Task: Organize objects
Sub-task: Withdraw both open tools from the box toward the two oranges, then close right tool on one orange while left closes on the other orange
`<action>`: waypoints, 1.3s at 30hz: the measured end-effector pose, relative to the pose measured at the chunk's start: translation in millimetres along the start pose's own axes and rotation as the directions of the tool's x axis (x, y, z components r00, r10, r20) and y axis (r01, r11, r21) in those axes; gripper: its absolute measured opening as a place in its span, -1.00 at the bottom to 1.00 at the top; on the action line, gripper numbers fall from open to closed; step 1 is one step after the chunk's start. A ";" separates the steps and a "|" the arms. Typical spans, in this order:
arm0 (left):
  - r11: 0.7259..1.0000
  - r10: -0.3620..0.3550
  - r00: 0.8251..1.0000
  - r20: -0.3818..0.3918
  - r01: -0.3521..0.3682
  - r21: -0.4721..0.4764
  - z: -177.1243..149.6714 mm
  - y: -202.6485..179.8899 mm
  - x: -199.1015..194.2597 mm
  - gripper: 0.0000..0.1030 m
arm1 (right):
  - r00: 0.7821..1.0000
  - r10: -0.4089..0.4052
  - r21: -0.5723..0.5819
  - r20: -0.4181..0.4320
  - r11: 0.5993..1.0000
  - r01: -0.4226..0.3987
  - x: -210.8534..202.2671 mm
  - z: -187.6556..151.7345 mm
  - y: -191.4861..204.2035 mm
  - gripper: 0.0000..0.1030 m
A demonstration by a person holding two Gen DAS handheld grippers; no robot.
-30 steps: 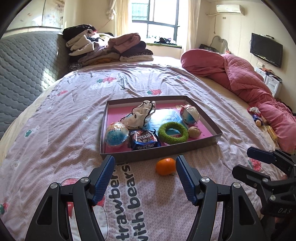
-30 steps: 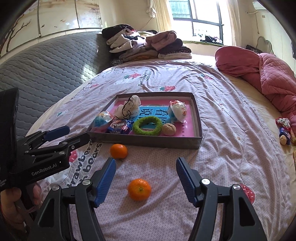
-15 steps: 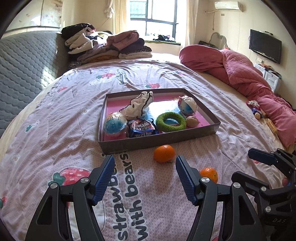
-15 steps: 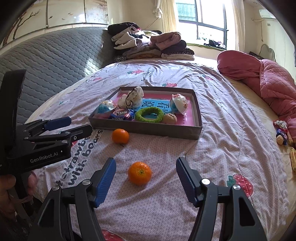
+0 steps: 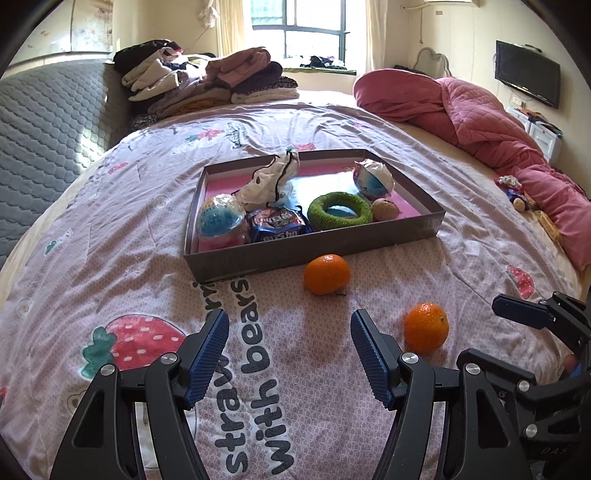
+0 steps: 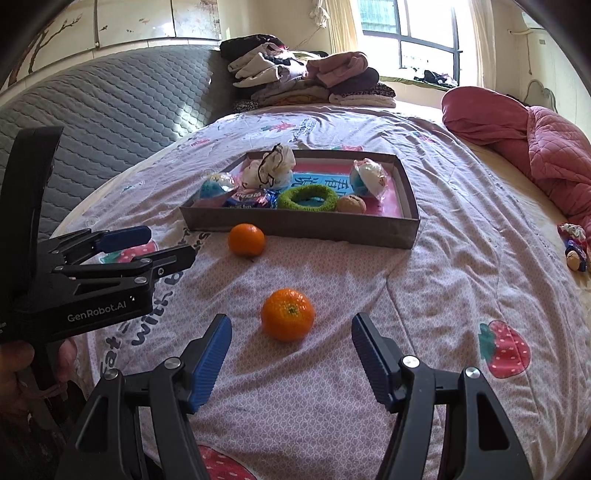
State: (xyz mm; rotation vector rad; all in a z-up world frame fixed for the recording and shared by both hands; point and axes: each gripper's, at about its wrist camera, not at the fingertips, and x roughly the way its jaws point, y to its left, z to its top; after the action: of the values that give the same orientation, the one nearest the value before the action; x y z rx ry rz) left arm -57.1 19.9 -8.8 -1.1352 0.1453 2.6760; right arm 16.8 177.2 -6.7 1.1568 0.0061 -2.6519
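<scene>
My right tongs (image 6: 291, 328) have bare quilt (image 6: 424, 288) ahead, one orange (image 6: 288, 314) between the tips, tray wall (image 6: 295, 225) blocks beyond, left tongs (image 6: 147, 245) crowd leftward

The bedspread (image 5: 110, 258) reads "with bears" beneath what looks like "strawberry". The left gripper (image 6: 162, 245) body carries "GenRobot.AI".

Daylight pours in from the window (image 5: 299, 33) ahead of me, blown out to white (no detail through the glass). The bed (image 6: 443, 258) is bright, shadows soft beneath my tongs. Fisheye bends the edges, and the corners go black. Focus stays sharp.
</scene>
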 end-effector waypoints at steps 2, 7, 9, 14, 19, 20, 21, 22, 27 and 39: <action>1.000 0.001 1.000 -0.005 -0.001 0.007 -0.7 -2.2 3.7 0.36 | 1.000 -0.002 -0.009 -0.005 1.000 0.002 3.0 -1.8 1.4 0.30; 1.000 -0.006 1.000 -0.013 0.006 0.014 -2.4 -4.7 14.4 0.36 | 1.000 -0.008 -0.032 -0.015 0.999 0.008 11.1 -3.7 3.4 0.30; 1.000 -0.006 1.000 -0.020 0.007 0.011 -0.3 -4.3 19.8 0.36 | 1.000 -0.014 -0.037 -0.017 0.999 0.013 14.6 -4.3 3.4 0.30; 1.000 -0.027 0.999 -0.022 0.027 -0.004 6.5 -4.9 31.5 0.36 | 0.999 -0.009 -0.033 -0.035 0.999 0.008 24.2 -5.2 0.5 0.30; 0.999 -0.036 0.999 -0.025 0.036 -0.004 14.4 -10.9 42.8 0.36 | 0.999 -0.012 -0.031 -0.034 0.999 0.011 32.0 -3.3 -1.8 0.30; 0.999 -0.036 0.999 -0.026 0.036 -0.006 15.7 -11.8 45.7 0.36 | 0.999 -0.011 -0.034 -0.034 0.999 0.010 33.5 -3.1 -1.7 0.30; 0.999 -0.038 0.999 -0.028 0.038 -0.008 16.6 -12.2 47.6 0.36 | 0.999 -0.015 -0.037 -0.035 0.999 0.014 35.3 -2.9 -1.2 0.30; 0.999 -0.041 0.999 -0.032 0.040 -0.013 18.0 -12.5 51.0 0.36 | 0.999 -0.021 -0.042 -0.035 0.999 0.019 38.0 -2.4 -0.9 0.30; 0.998 -0.059 0.997 -0.042 0.058 -0.033 24.2 -13.2 65.1 0.36 | 0.999 -0.029 -0.054 -0.031 0.998 0.027 48.9 -0.8 -0.9 0.30; 0.993 -0.090 0.994 -0.056 0.085 -0.079 25.5 -13.8 91.0 0.35 | 0.999 -0.046 -0.118 -0.020 0.992 0.043 64.4 -2.2 5.5 -0.01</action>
State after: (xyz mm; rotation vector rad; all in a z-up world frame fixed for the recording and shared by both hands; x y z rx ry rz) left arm -132.7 53.5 -56.5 -1.2157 0.0023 2.5922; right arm -22.6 157.7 -54.2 1.1615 0.1921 -2.6364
